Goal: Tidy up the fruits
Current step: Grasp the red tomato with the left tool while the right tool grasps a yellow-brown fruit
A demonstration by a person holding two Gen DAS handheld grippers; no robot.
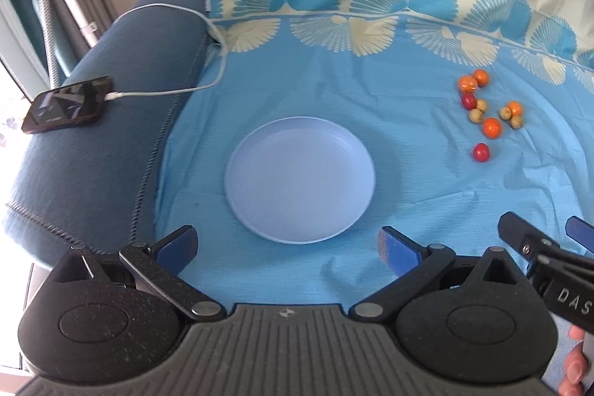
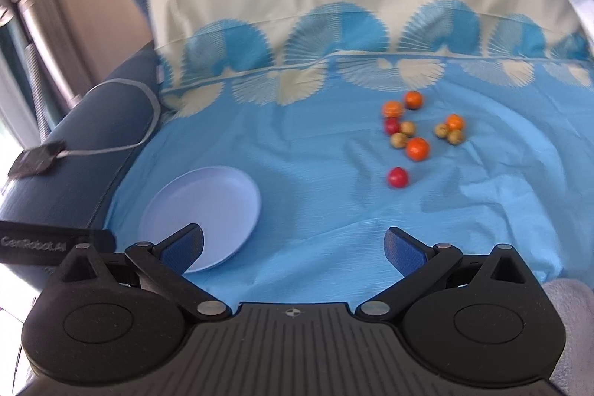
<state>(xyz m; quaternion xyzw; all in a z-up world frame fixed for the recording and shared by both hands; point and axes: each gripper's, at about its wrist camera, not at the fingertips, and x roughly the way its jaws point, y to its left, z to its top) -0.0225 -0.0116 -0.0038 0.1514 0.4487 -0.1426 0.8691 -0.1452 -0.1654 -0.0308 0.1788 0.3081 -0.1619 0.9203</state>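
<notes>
Both grippers, left gripper (image 1: 287, 247) and right gripper (image 2: 293, 249), are hovering with jaws spread wide, gripping nothing. The plate (image 1: 260, 151) is sitting empty mid-sheet (image 2: 315, 210); the fruits (image 2: 417, 148) are clustering toward its patterned far edge.

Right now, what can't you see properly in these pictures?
- Right wrist view: the phone is blurred, and the plate has its near edge hidden behind the jaws.
- Both views: the small greenish fruits are too small to name.
- Left wrist view: the right gripper is cut off by the edge.
</notes>
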